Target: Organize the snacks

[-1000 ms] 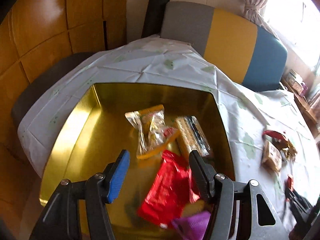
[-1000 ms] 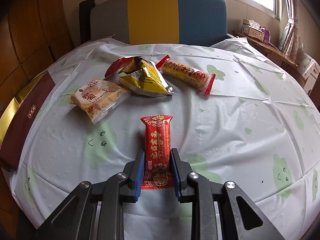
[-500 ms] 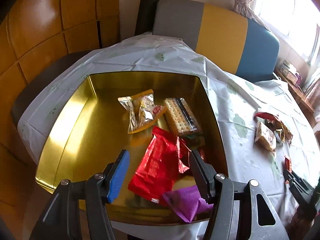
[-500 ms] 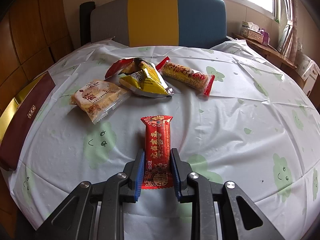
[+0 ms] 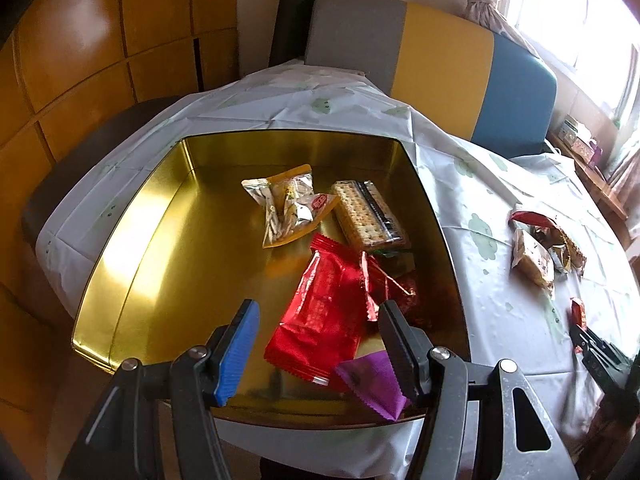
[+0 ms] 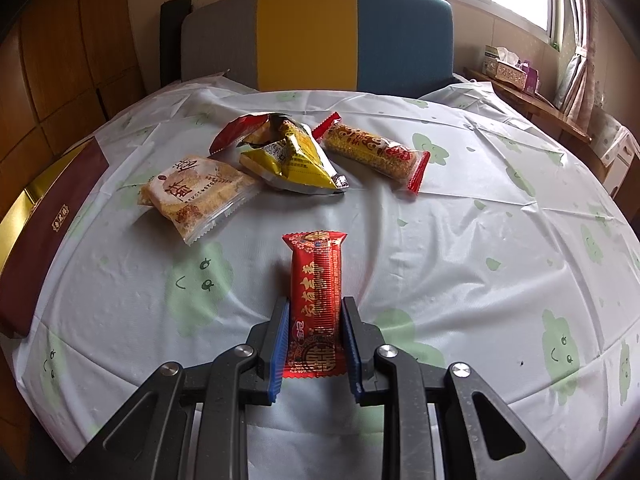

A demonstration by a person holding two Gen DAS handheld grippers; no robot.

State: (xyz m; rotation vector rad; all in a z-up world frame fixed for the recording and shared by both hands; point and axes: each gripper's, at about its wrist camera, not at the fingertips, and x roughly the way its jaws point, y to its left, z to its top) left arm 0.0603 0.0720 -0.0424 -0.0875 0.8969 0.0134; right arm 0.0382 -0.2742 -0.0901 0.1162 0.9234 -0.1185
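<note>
Left tongs (image 5: 318, 346): spread wide, holding nothing, positioned above the near edge of the gold tin (image 5: 132, 248). The tin sits on the counter (image 6: 460, 248), which is covered by a white cloth with green cloud prints.

Tin contents, as seen from the left wrist view: a clear-and-yellow snack bag (image 5: 286, 206) toward the middle; a cracker pack (image 5: 366, 216) just to its right, the two touching at one corner; a large red packet (image 5: 320, 312) nearer the tongs; a smaller red wrapper (image 5: 372, 284) overlapping the large packet's right edge; a purple wrapper (image 5: 372, 380) at the near rim, partly behind the right finger of the tongs.

Right tongs (image 6: 316, 344): pinching a red snack bar (image 6: 316, 292) at its lower half, one pad on each long edge. The bar points away from the camera. Whether it rests on the cloth or is lifted cannot be determined.

Loose items on the counter beyond the bar, right wrist view: a clear-wrapped pastry (image 6: 196, 192) at left; a yellow foil bag (image 6: 292, 156) at centre, lying over a red wrapper (image 6: 236, 130); a red-ended cereal bar (image 6: 372, 150) at right. The yellow bag is just beside the pastry. The tin's maroon outer wall (image 6: 48, 236) shows at the far left of the counter, well apart from the held bar.

A grey, yellow and blue chair back (image 6: 316, 36) stands behind the counter.
</note>
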